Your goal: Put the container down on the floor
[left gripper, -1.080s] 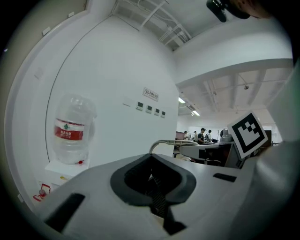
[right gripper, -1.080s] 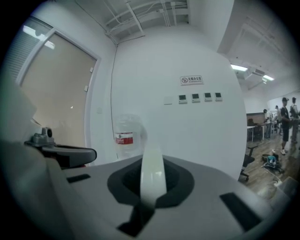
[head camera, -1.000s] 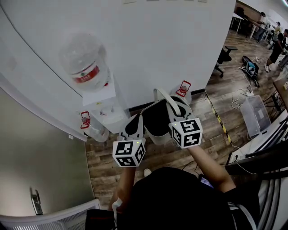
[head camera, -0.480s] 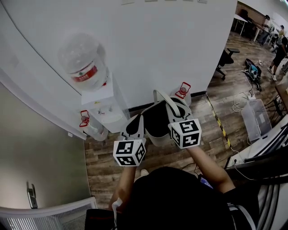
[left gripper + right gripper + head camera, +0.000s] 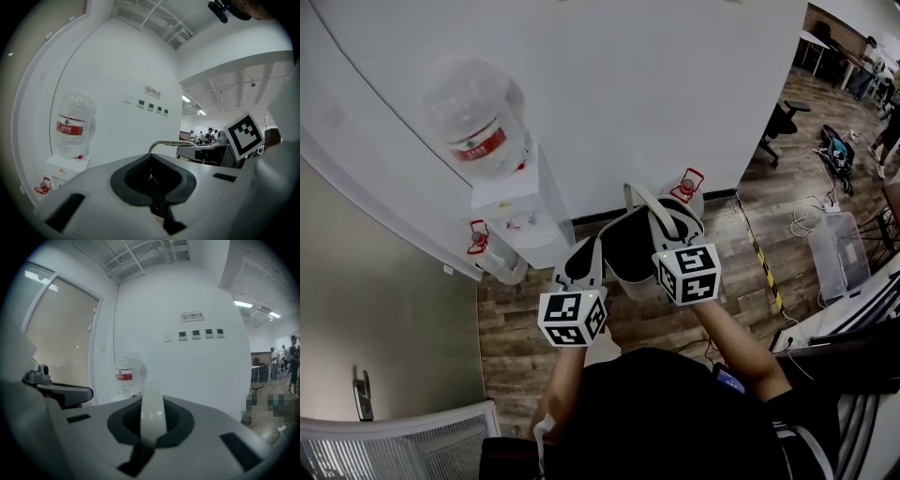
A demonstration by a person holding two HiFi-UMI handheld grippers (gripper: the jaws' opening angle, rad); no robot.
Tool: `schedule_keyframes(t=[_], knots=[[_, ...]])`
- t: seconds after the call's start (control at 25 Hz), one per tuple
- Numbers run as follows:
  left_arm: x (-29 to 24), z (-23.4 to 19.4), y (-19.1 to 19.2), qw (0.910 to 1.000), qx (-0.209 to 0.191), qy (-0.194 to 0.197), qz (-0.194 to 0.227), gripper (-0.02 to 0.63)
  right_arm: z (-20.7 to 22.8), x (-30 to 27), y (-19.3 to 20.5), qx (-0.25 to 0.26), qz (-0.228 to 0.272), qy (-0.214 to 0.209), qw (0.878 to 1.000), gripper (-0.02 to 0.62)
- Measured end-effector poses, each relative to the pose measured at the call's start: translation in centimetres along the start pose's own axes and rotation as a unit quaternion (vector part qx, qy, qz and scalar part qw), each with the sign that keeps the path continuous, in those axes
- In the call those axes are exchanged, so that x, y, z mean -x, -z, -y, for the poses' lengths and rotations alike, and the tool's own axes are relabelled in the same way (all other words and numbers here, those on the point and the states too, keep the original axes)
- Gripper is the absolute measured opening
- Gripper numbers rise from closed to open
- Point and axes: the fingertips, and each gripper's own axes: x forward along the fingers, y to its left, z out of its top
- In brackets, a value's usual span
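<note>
Two steps remain, lowering and release: right gripper's (image 5: 673,227) jaws clamp the container's (image 5: 628,255) handle (image 5: 151,413); left gripper's (image 5: 578,266) jaws closed alongside, above floor (image 5: 516,319).

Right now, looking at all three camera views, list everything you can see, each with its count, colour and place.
water cooler: one, white, against the wall, clear bottle on top
spare bottles: two, clear with red caps, on the floor, one each side of the cooler
bucket: one, white, dark inside, held above the floor
handle: one, white, on the bucket
office chair: one, black, far right
plastic box: one, clear, floor at right
tape: one strip, yellow-black, on the floor
people: several, far off, top right
right gripper: one, white, shut on the handle
left gripper: one, white, jaws together at the bucket's left rim
top: one, black, on the person, bottom edge
</note>
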Motion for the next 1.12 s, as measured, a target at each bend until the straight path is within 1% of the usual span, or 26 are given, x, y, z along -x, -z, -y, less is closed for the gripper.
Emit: schedule_keyframes(t=[0.24, 0.36, 0.56, 0.76, 1.12], knots=[[-0.7, -1.7, -0.1, 0.9999, -0.008, -0.009, -0.008, 0.014, 0.4, -1.9, -0.2, -0.017, 0.004, 0.002, 1.0, 0.029], [-1.5, -3.2, -0.6, 0.9999, -0.003, -0.011, -0.006, 0.014, 0.1, -3.7, -0.6, -0.015, 0.003, 0.0, 1.0, 0.029], [-3.8, -5.1, -2.4, 1.0, -0.008, -0.004, 0.004, 0.014, 0.0, -6.8, -1.1, -0.015, 0.0, -0.003, 1.0, 0.029], [-6.3, -7.5, -3.4, 1.0, -0.007, -0.001, 0.001, 0.014, 0.1, -10.1, -1.9, -0.015, -0.004, -0.003, 1.0, 0.029], [-10.2, -12.9, -4.8, 0.9999, -0.004, 0.013, -0.009, 0.014, 0.4, -16.3, -3.4, -0.02, -0.01, 0.017, 1.0, 0.029]])
